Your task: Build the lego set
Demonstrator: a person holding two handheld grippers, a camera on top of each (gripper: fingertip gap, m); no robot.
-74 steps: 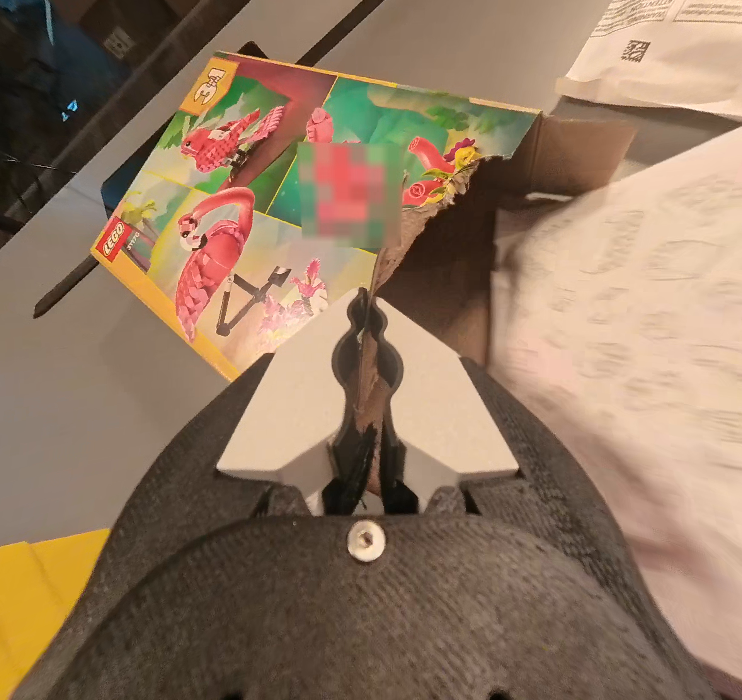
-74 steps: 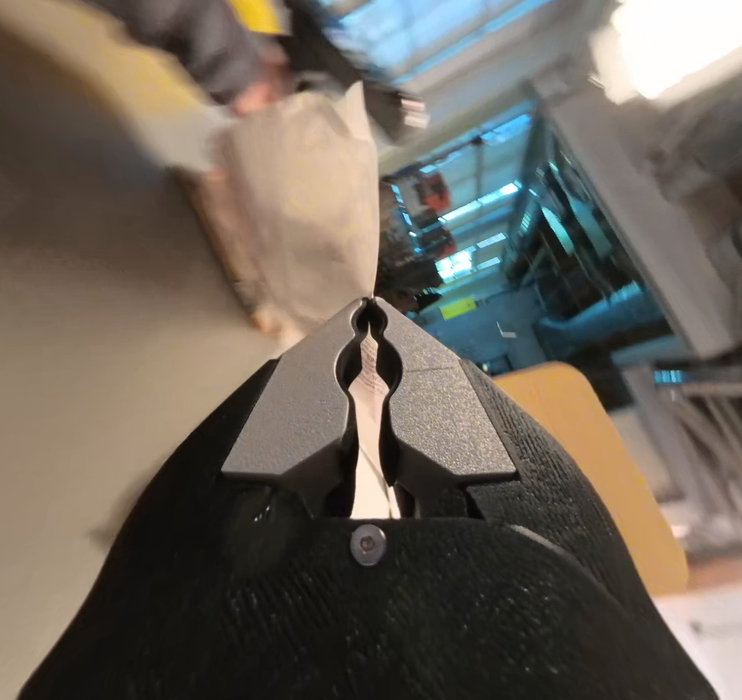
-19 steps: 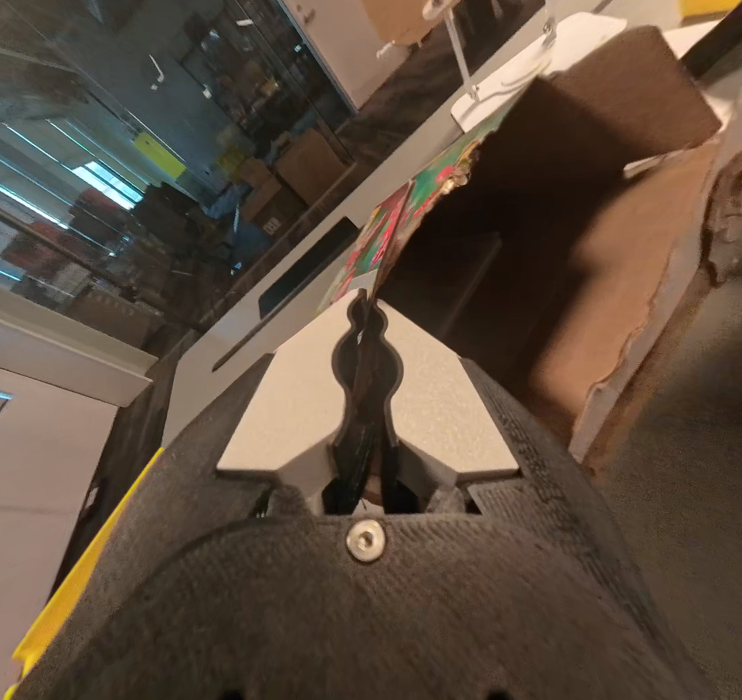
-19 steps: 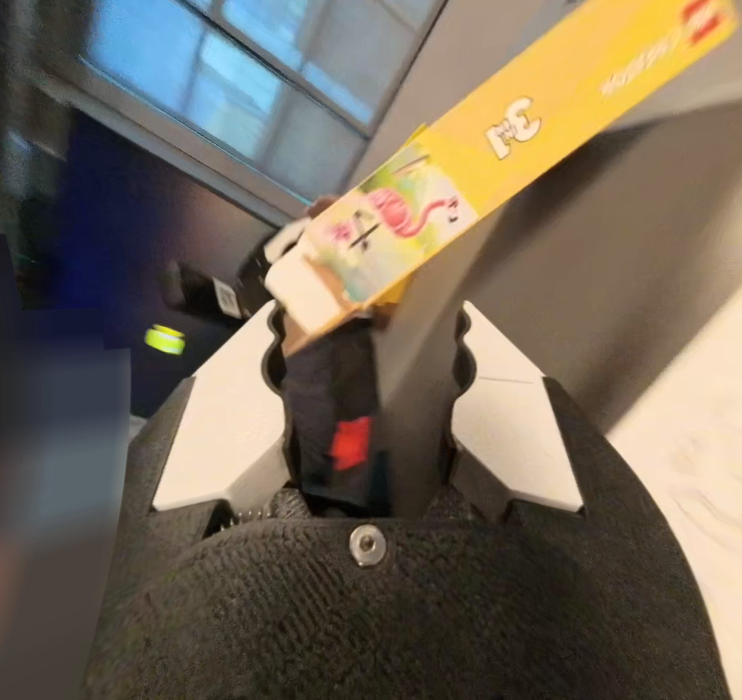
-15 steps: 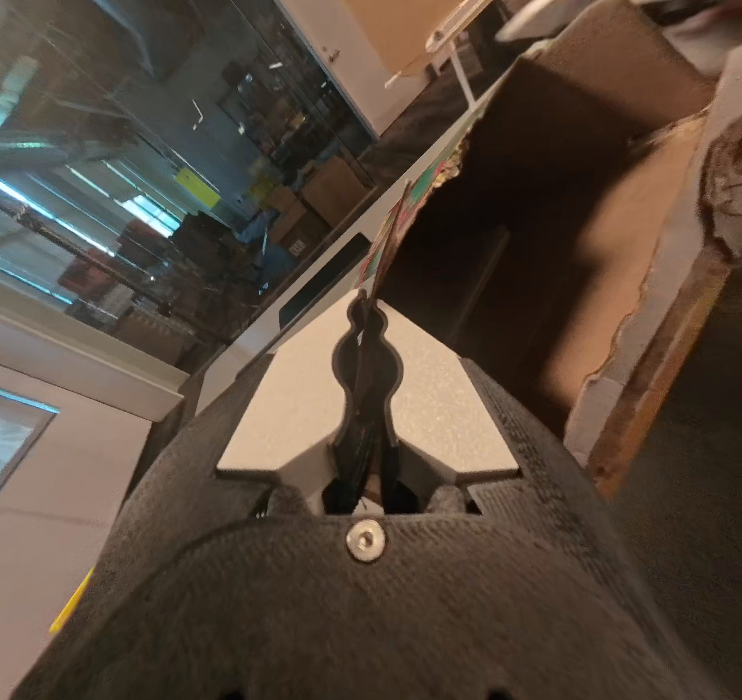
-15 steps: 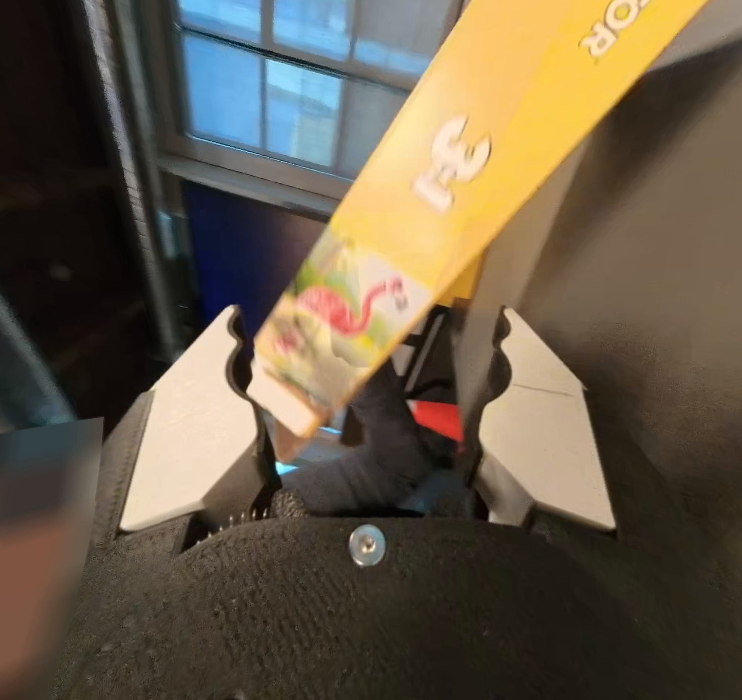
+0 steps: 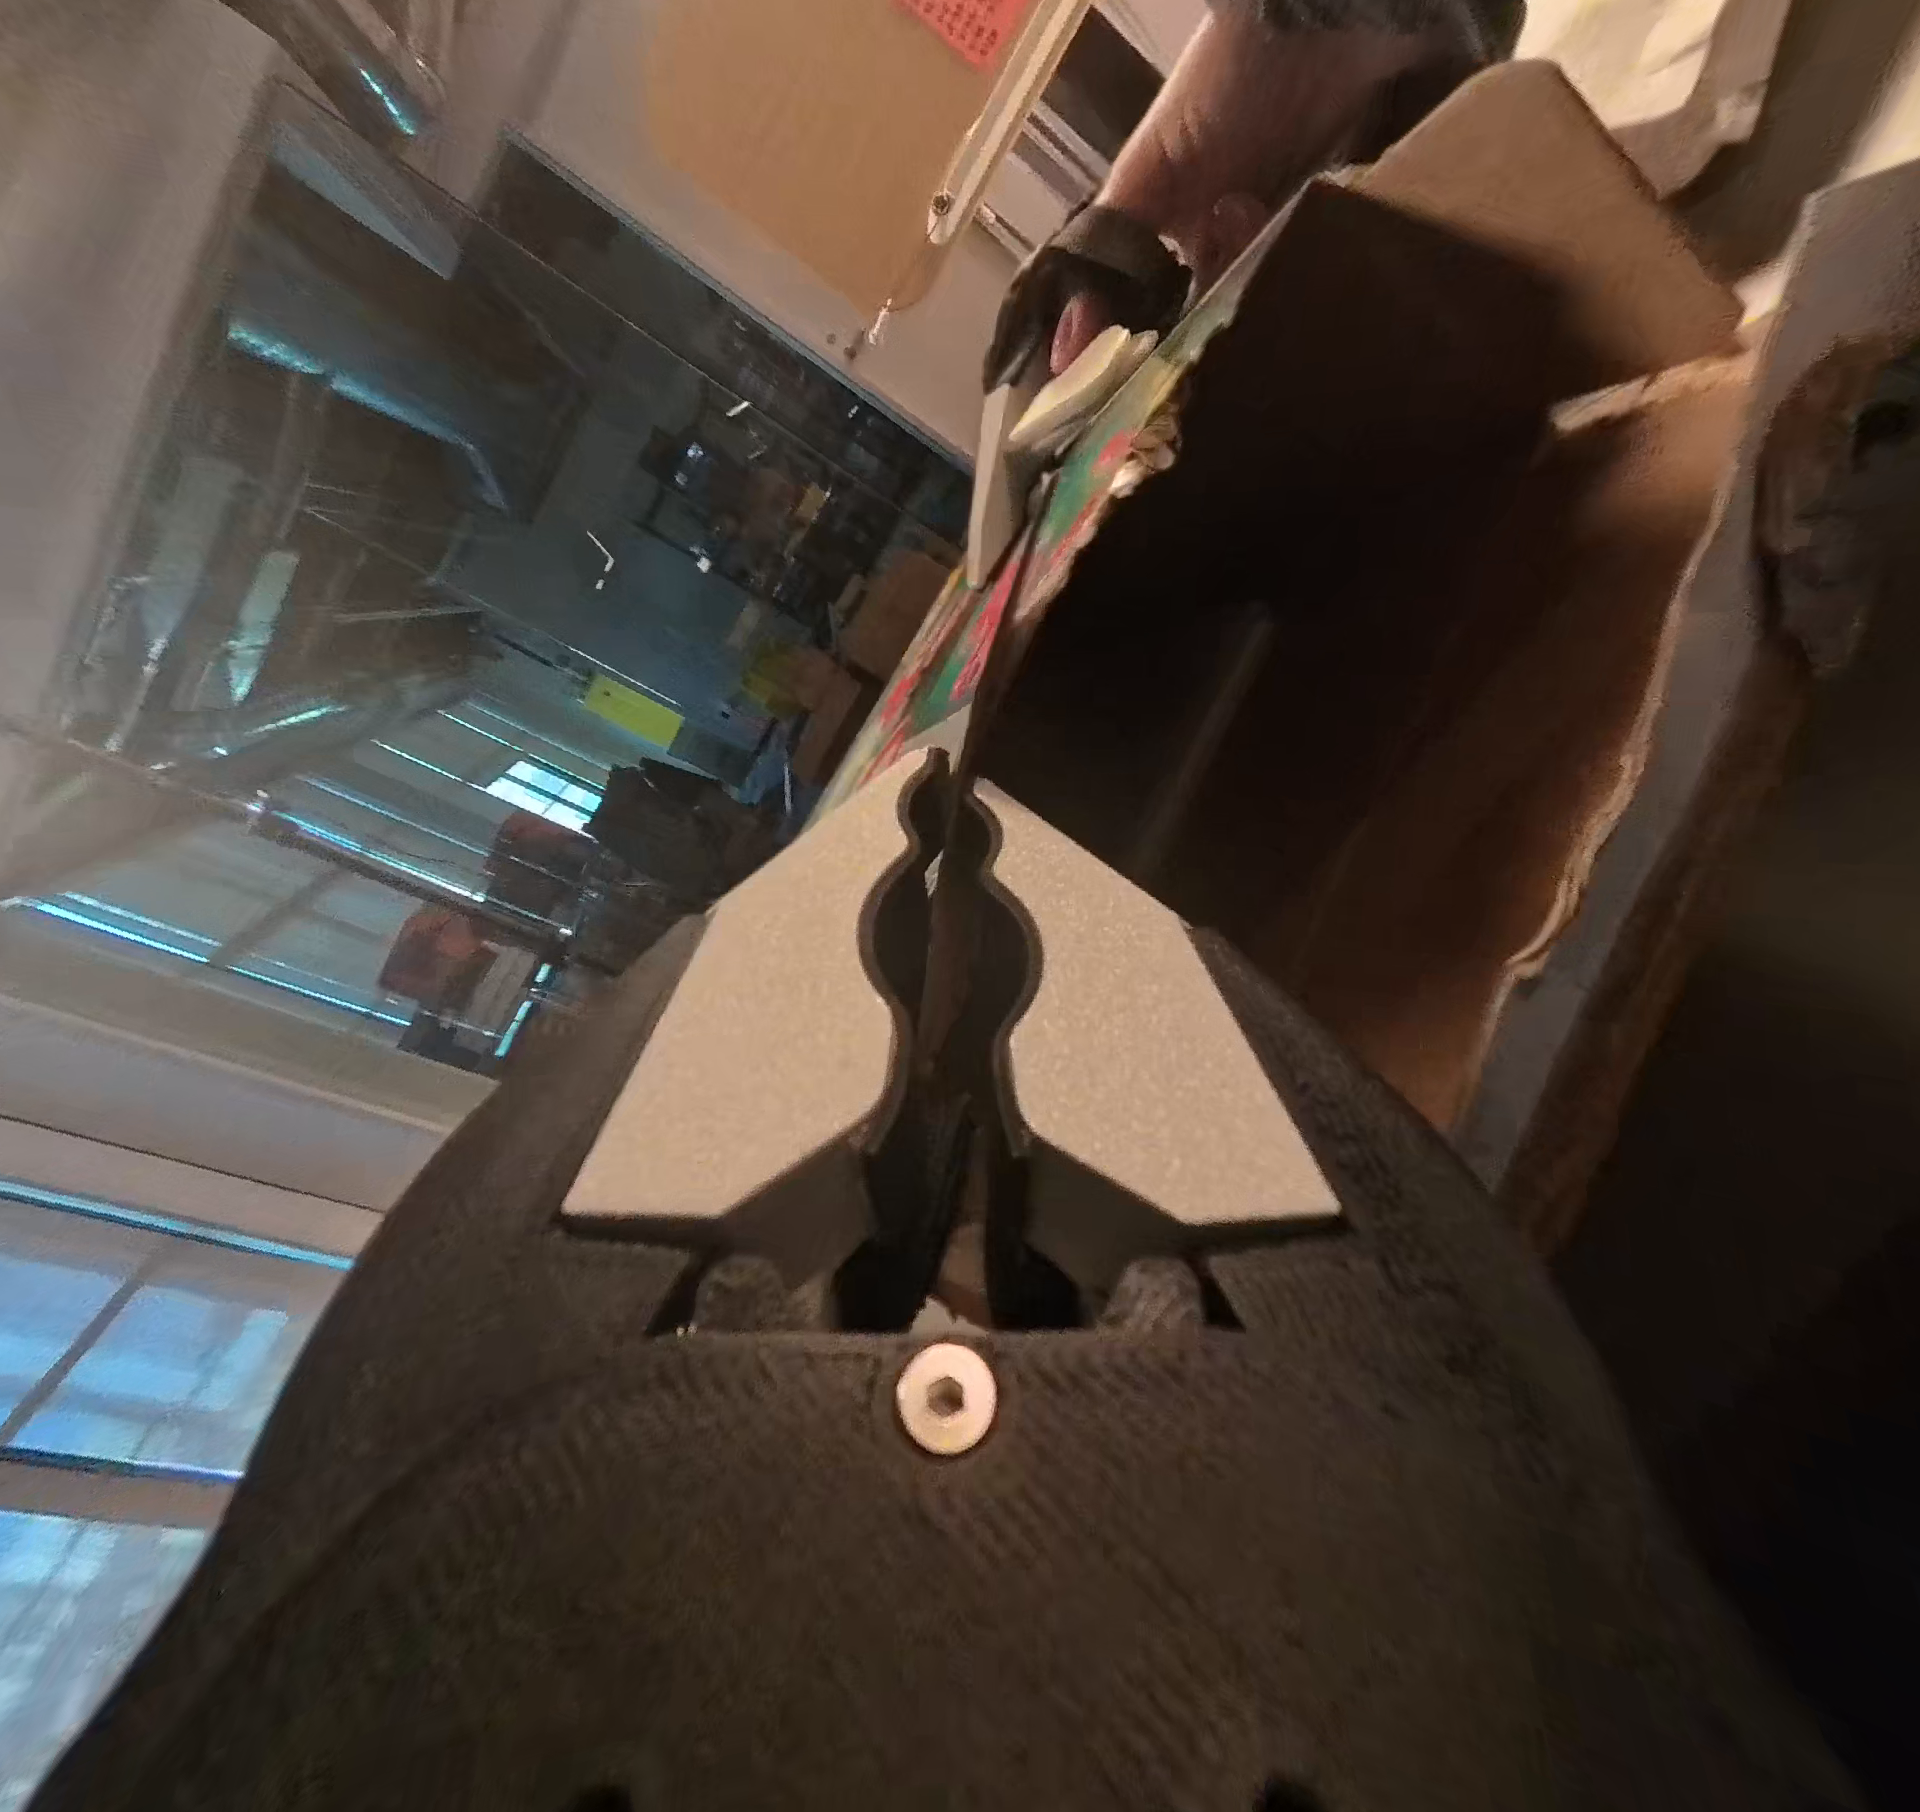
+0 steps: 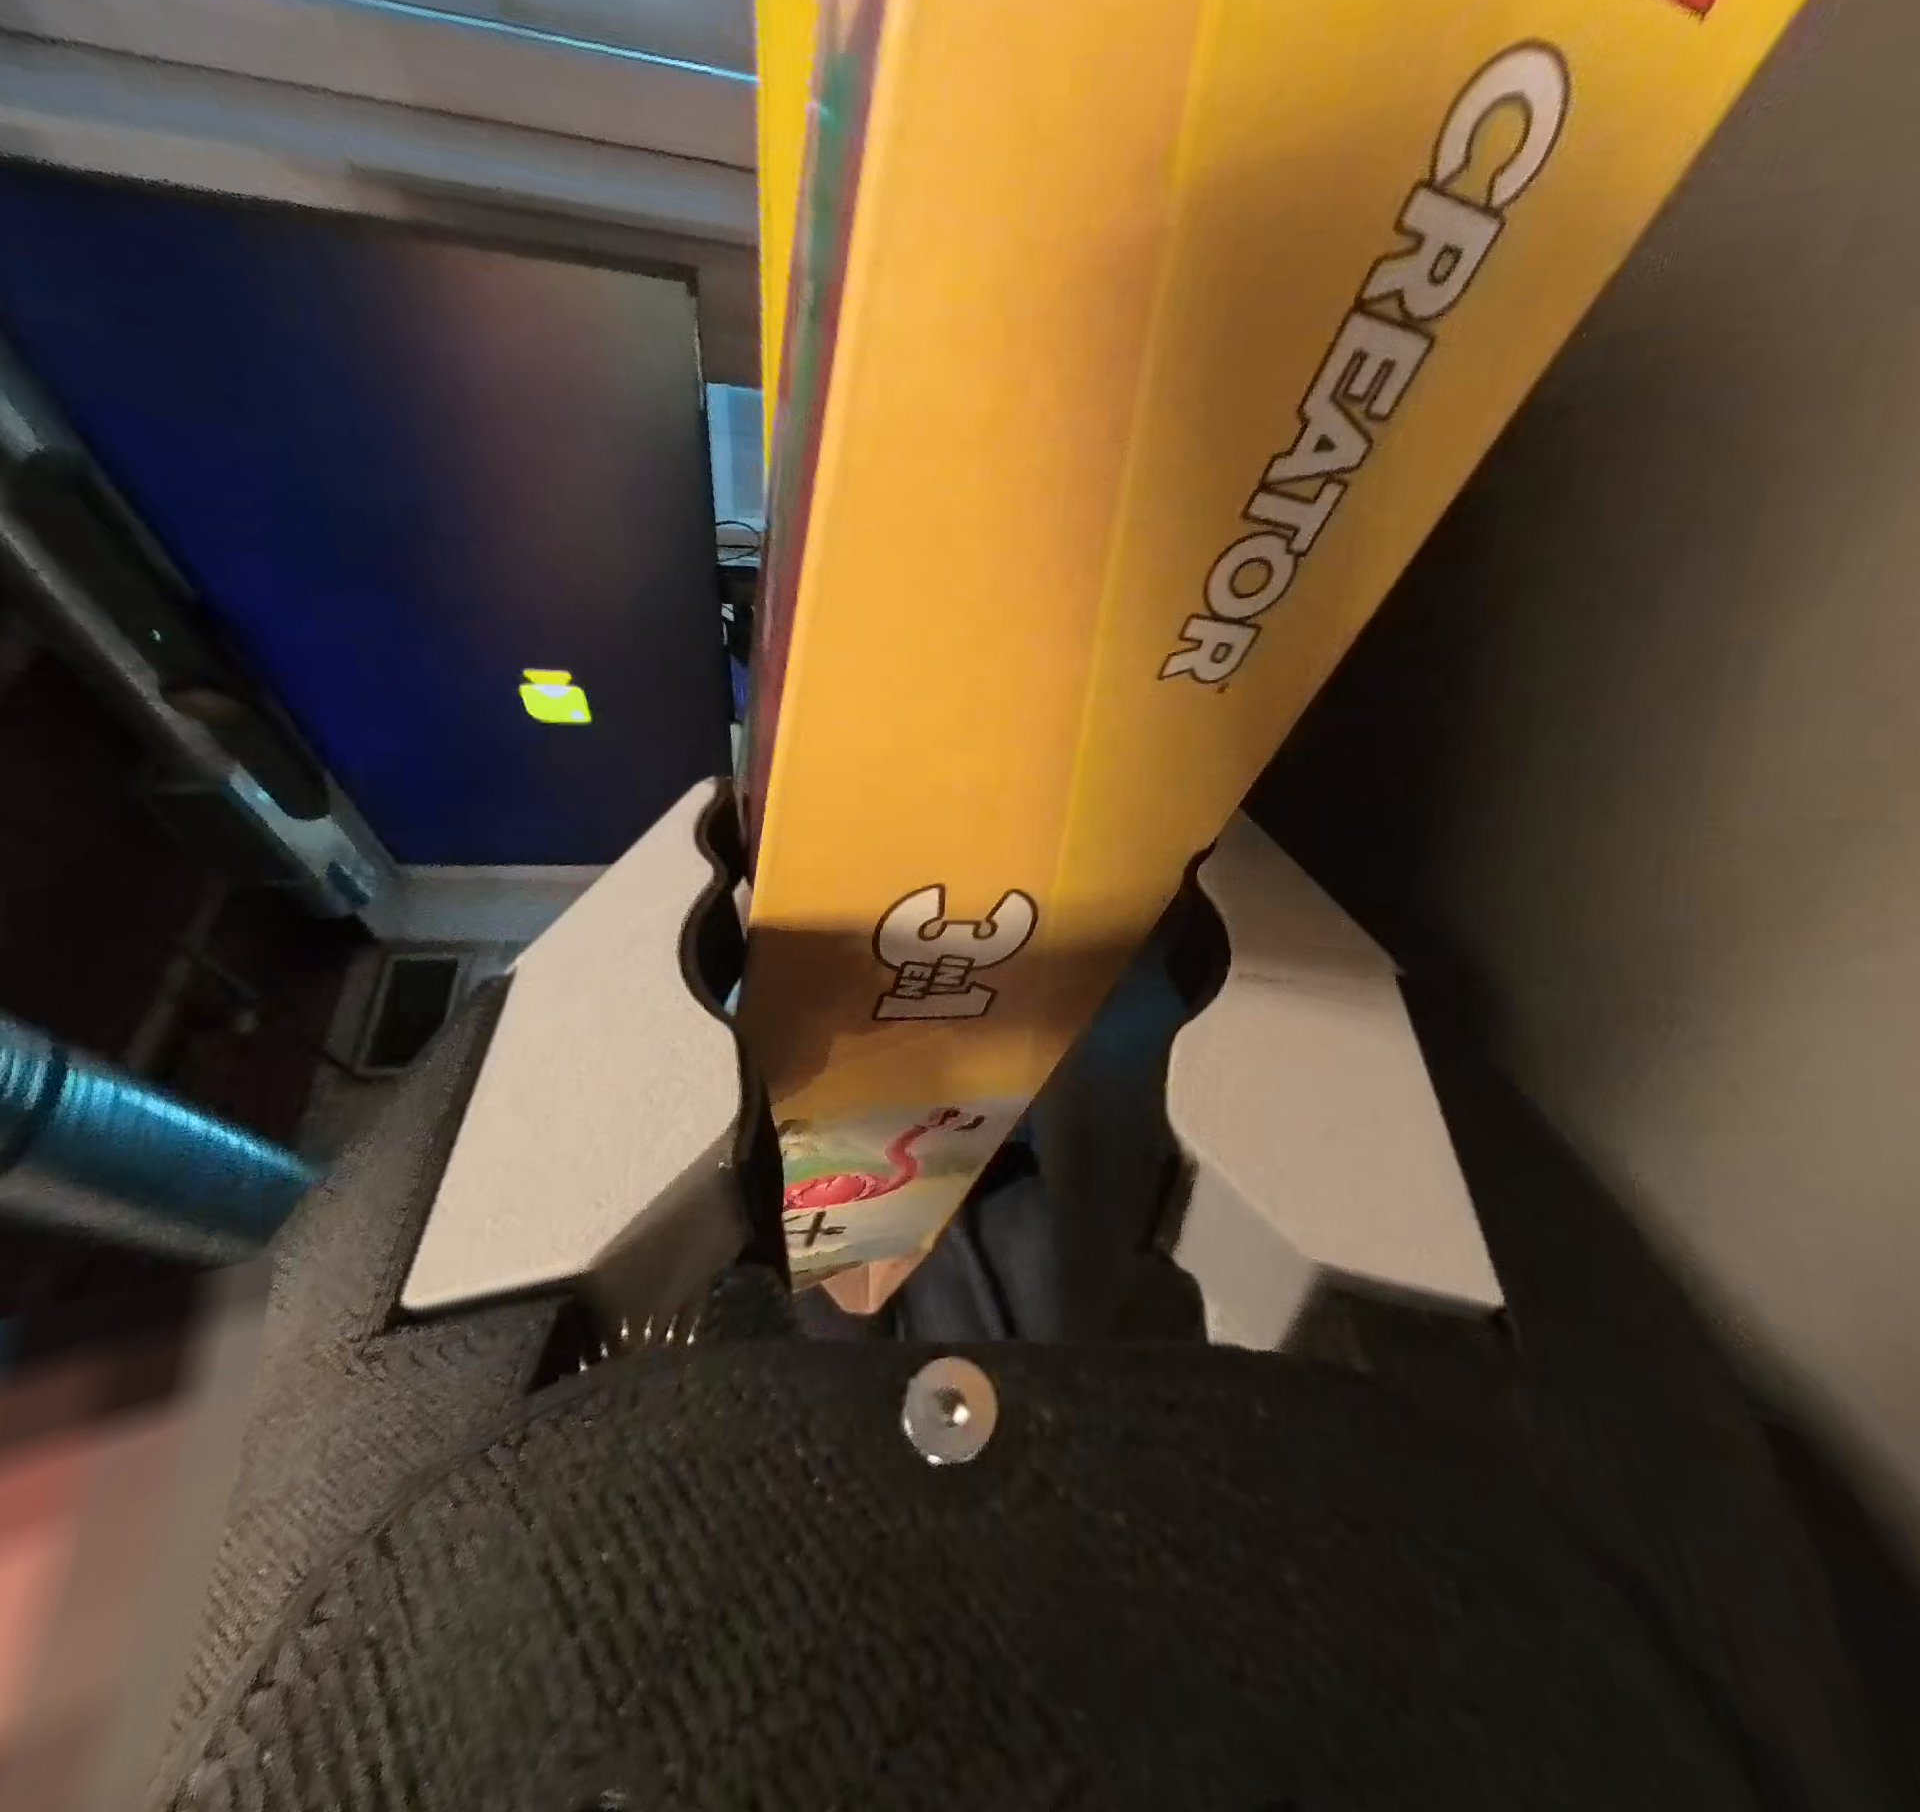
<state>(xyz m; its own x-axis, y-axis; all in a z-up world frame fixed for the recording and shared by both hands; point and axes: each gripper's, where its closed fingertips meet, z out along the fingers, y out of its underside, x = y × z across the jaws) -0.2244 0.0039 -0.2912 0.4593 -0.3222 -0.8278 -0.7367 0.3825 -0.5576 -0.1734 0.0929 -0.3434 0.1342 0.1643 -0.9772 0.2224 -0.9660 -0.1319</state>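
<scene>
Left tongs (image 7: 940,796) clamp the opened toy box (image 7: 1351,536) by a thin, floppy torn wall; right tongs (image 8: 961,889) straddle its stiffer yellow edge (image 8: 1039,515), apparently pinching; light cardboard, held aloft

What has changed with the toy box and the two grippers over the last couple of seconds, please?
The right gripper let go of a pale paper bag, opened, and now has its jaws around the yellow side of the open cardboard toy box. The box was lifted and tipped. The left gripper stays clamped on the box's torn wall.
</scene>
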